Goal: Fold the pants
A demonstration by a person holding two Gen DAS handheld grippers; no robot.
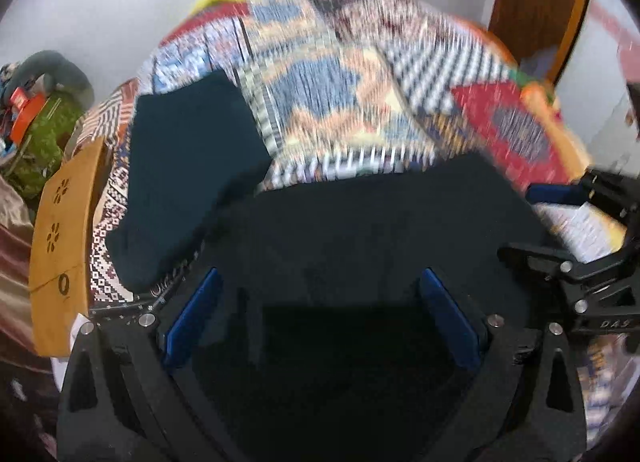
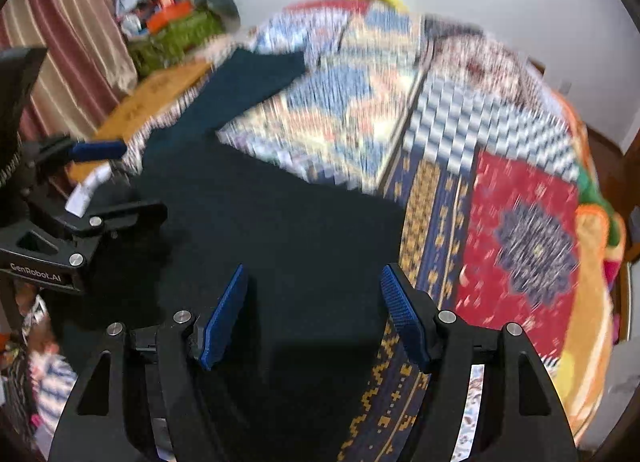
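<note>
Left tongs (image 1: 320,314): I see them released over the pants (image 1: 360,229).
Right tongs (image 2: 316,314): released, nothing gripped.
Pants: spread on the bed (image 2: 520,229).

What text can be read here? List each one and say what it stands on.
"GenRobot.AI": white lettering on the black body of the left gripper, seen from the right wrist view.
"DAS": partial, cut-off lettering on the black body of the right gripper, seen from the left wrist view.
Marks on the wooden board: cut-out shapes, no readable words.
Nothing readable on the pants or blanket.
</note>
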